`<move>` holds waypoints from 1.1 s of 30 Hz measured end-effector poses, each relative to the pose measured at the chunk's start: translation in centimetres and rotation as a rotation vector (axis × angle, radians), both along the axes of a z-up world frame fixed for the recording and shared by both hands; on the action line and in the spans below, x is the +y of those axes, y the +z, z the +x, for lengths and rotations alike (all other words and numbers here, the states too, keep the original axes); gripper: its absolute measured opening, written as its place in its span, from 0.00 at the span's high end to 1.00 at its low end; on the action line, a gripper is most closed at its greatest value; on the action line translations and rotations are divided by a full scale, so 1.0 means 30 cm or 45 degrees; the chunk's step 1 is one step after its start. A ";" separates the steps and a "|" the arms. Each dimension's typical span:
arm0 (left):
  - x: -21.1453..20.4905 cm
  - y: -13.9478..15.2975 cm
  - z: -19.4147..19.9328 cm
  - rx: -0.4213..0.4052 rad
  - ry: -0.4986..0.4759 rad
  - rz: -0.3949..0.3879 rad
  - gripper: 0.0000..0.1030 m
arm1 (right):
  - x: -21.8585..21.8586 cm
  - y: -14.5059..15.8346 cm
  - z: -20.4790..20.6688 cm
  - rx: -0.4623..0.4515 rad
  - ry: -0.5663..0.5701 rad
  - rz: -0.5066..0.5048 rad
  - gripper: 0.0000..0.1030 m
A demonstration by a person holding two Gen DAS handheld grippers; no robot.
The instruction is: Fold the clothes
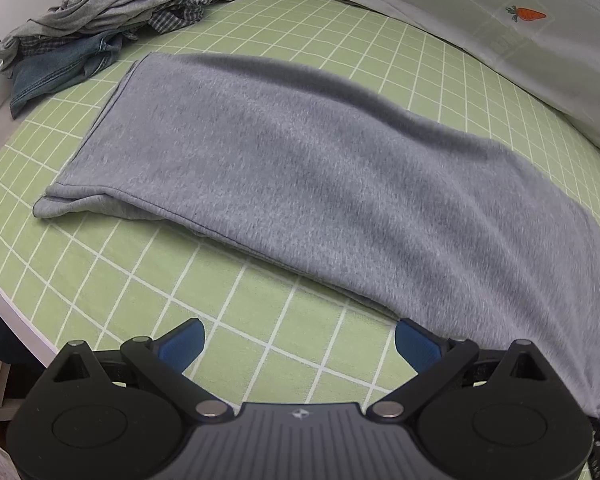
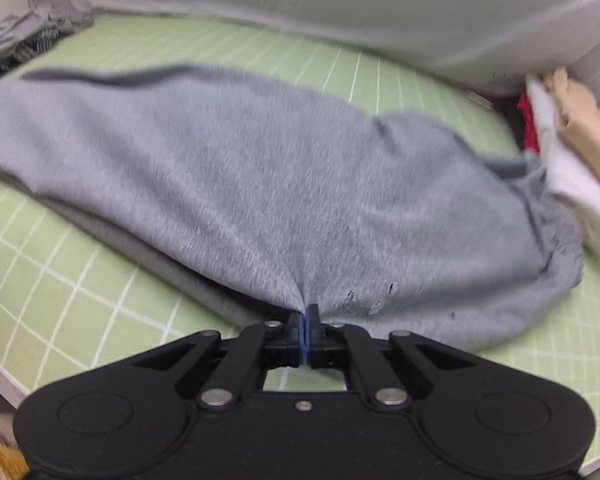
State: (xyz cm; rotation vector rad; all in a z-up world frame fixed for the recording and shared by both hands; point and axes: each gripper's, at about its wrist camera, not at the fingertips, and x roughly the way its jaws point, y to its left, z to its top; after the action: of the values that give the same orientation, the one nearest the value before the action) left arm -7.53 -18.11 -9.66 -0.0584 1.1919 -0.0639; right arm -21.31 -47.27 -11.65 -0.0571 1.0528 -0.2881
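Observation:
A grey fleece garment [image 1: 292, 168] lies folded lengthwise across the green grid sheet [image 1: 260, 320], its hem end at the left. My left gripper [image 1: 298, 344] is open and empty, hovering over the sheet just in front of the garment's near edge. In the right wrist view the same grey garment [image 2: 284, 184] spreads ahead of me. My right gripper [image 2: 305, 320] is shut on the garment's near edge, and the cloth puckers where the blue pads pinch it. The waistband end bunches at the right.
A heap of unfolded clothes [image 1: 112, 20], grey, checked and denim, sits at the far left. A white quilt with a carrot print [image 1: 500, 28] runs along the back. Folded white and tan clothes [image 2: 572, 148] lie at the right. The bed's edge [image 2: 4, 376] is near left.

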 end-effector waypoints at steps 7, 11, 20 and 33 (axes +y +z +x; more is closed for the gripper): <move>0.022 0.012 0.047 -0.023 0.016 -0.015 0.02 | -0.037 0.117 0.045 -0.161 -0.081 0.114 0.47; 0.057 0.017 0.087 -0.022 0.066 -0.032 0.02 | -0.025 0.133 0.094 -0.192 -0.088 0.147 0.24; 0.186 0.026 0.171 -0.023 0.126 -0.029 0.02 | 0.000 0.020 0.178 -0.073 -0.231 0.363 0.11; 0.554 -0.010 0.377 -0.046 0.271 0.063 0.02 | 0.202 0.005 0.297 -0.138 -0.403 0.262 0.00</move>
State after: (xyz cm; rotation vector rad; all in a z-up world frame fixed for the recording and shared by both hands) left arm 3.77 -1.49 -9.97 -0.1398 1.1444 0.1505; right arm -12.39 -41.22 -11.49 0.3096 0.9770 -0.4623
